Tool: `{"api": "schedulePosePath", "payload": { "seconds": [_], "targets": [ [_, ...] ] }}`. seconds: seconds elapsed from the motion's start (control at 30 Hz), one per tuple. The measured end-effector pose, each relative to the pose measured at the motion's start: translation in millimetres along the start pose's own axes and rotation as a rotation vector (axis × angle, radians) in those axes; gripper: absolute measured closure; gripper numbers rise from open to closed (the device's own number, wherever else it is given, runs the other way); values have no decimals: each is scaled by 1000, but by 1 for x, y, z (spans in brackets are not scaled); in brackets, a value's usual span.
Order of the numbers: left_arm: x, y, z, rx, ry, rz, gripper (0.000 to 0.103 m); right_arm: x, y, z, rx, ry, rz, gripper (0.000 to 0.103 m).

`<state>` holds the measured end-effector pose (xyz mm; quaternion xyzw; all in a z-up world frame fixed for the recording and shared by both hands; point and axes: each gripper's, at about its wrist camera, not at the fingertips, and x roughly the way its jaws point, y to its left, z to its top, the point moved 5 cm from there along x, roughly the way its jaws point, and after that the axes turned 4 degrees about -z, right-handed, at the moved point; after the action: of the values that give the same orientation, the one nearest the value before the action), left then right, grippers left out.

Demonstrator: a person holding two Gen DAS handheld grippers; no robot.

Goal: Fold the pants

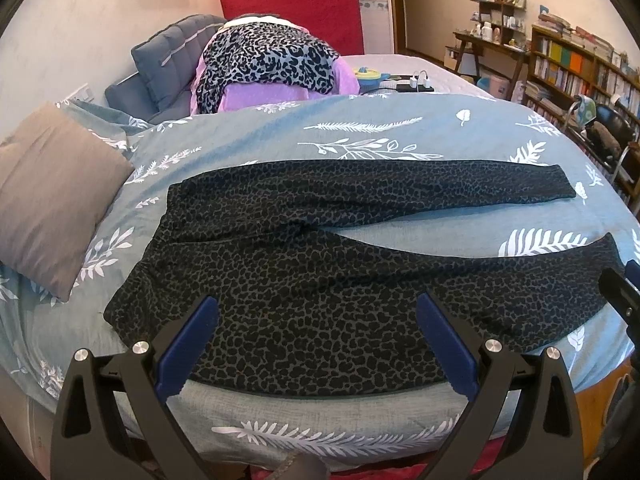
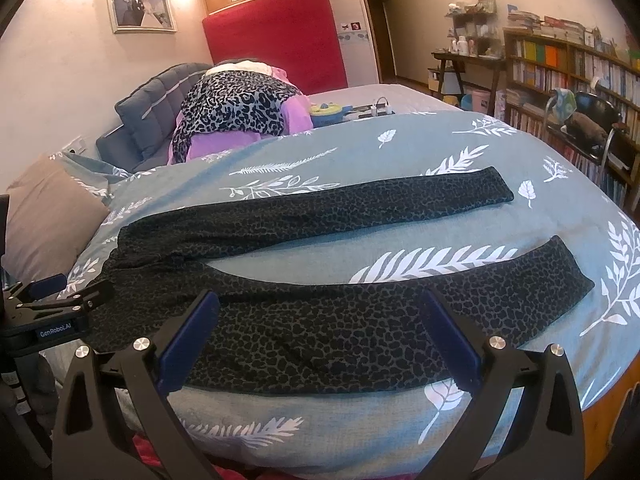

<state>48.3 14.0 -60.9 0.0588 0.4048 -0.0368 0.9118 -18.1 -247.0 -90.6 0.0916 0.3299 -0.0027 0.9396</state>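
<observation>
Dark leopard-print pants (image 1: 320, 276) lie flat on the blue-grey leaf-print duvet (image 1: 360, 136), waistband at the left, both legs spread apart toward the right. They also show in the right wrist view (image 2: 340, 320). My left gripper (image 1: 318, 312) is open and empty, hovering over the near leg's upper part close to the bed's front edge. My right gripper (image 2: 320, 308) is open and empty over the near leg further right. The left gripper shows at the left edge of the right wrist view (image 2: 60, 292); the right gripper's tip shows at the right edge of the left wrist view (image 1: 622, 292).
A tan pillow (image 1: 52, 196) lies at the left of the bed. A pile of leopard and pink clothes (image 1: 264, 68) and a toy (image 1: 370, 76) lie at the far end. Bookshelves (image 1: 580, 72) and a chair (image 1: 608, 132) stand at the right.
</observation>
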Motion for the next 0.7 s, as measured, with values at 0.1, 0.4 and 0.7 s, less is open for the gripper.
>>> {"api": "schedulePosePath", "payload": {
  "seconds": [0.1,0.4,0.7],
  "targets": [
    [1,0,0,-1,4,-1,5,0,0,0,9,3,7,2],
    [8,5,-3,-11,23,7,5,4,-3,-1,17,-17,17,2],
    [19,8,-4,-13,47,16,5,13,1,-4,-68,-34,-30,2]
  ]
}}
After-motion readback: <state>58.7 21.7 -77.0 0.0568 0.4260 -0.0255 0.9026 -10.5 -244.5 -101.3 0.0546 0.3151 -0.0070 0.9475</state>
